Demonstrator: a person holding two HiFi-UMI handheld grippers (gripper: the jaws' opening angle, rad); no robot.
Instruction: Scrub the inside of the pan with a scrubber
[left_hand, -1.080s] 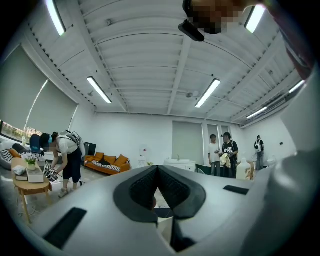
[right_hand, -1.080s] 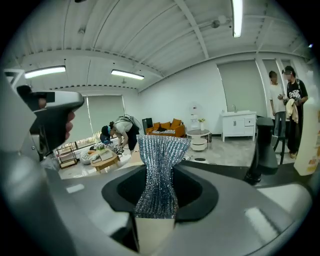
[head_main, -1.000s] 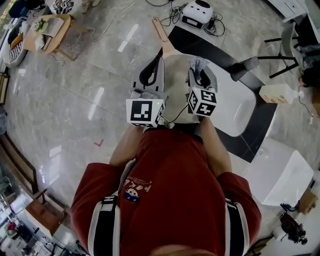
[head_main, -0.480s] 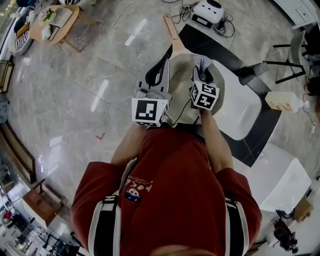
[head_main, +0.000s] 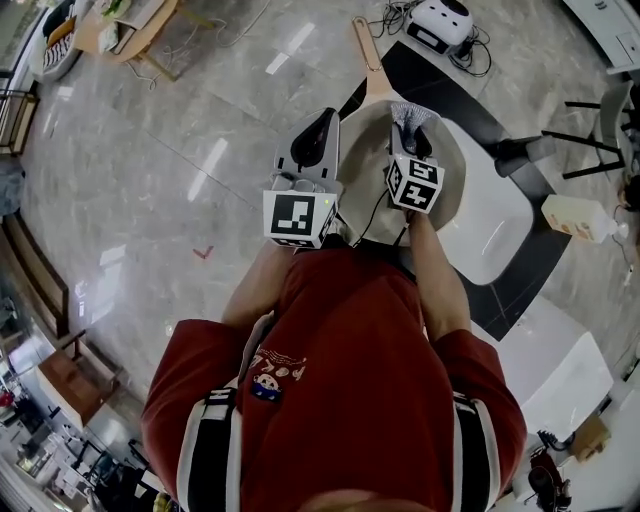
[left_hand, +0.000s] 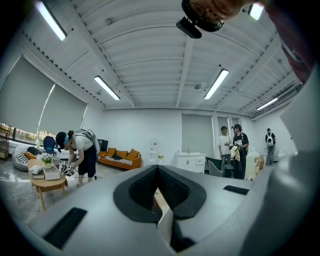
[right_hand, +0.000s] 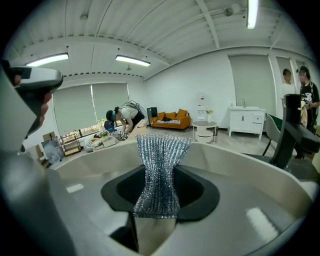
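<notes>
A beige pan (head_main: 440, 190) with a wooden handle (head_main: 367, 55) is held up in front of me. My left gripper (head_main: 318, 128) is shut on the pan's left rim near the handle. In the left gripper view a thin tan edge (left_hand: 159, 200) shows between the closed jaws of the left gripper (left_hand: 158, 192). My right gripper (head_main: 412, 135) sits inside the pan, shut on a silver mesh scrubber (head_main: 410, 113). In the right gripper view the scrubber (right_hand: 160, 170) stands up from the right gripper (right_hand: 156, 200), with the pan's beige wall (right_hand: 240, 165) curving round it.
Below the pan lie white basins (head_main: 490, 220) and a dark mat (head_main: 520, 270) on a grey marble floor. A white device (head_main: 442, 20) with cables, a black chair (head_main: 600, 130), a carton (head_main: 580, 215) and a wooden table (head_main: 130, 25) stand around. Several people are in the room (left_hand: 75, 155).
Both grippers and the pan have drifted right and slightly up in the head view. Both holds are unchanged.
</notes>
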